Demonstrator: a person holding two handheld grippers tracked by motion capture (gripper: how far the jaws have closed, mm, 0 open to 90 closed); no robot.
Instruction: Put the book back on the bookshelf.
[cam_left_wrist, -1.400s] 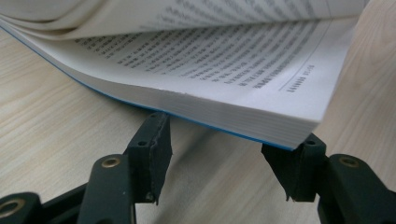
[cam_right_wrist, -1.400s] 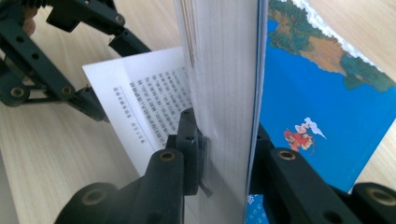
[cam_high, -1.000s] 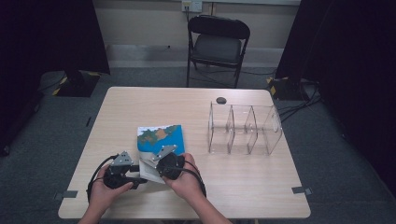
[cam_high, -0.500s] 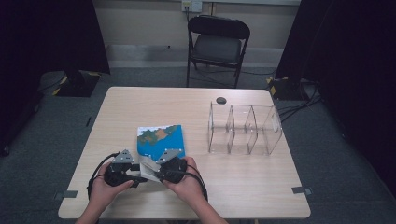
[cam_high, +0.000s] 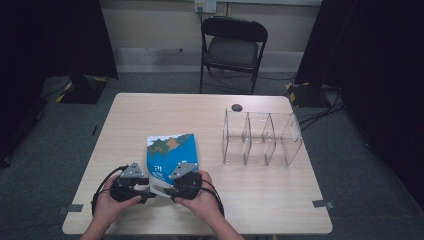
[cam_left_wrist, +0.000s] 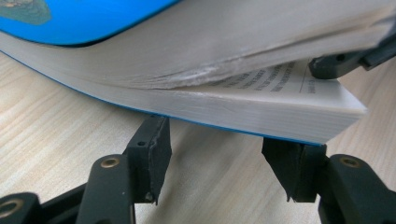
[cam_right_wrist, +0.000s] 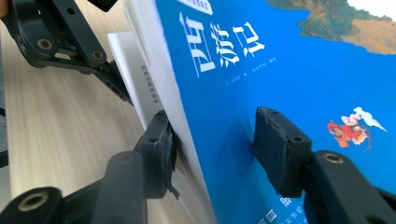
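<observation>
Where the right gripper (cam_right_wrist: 212, 154) straddles the cover and top sheaf of pages, its fingers (cam_right_wrist: 156, 154) stand spread, not yet clamped; the left gripper (cam_left_wrist: 217, 161) fingers (cam_left_wrist: 149, 151) gape below the lower block, gripping nothing. One book (cam_high: 171, 159), a thick paperback, lies at lower centre of the high view on the tabletop (cam_high: 200, 112). Judged moderately heavy, flexible, with a glossy, slippery cover: grip near the spine. One clear divided organiser (cam_high: 261, 138) stands right of it; one chair (cam_high: 233, 46) behind.
</observation>
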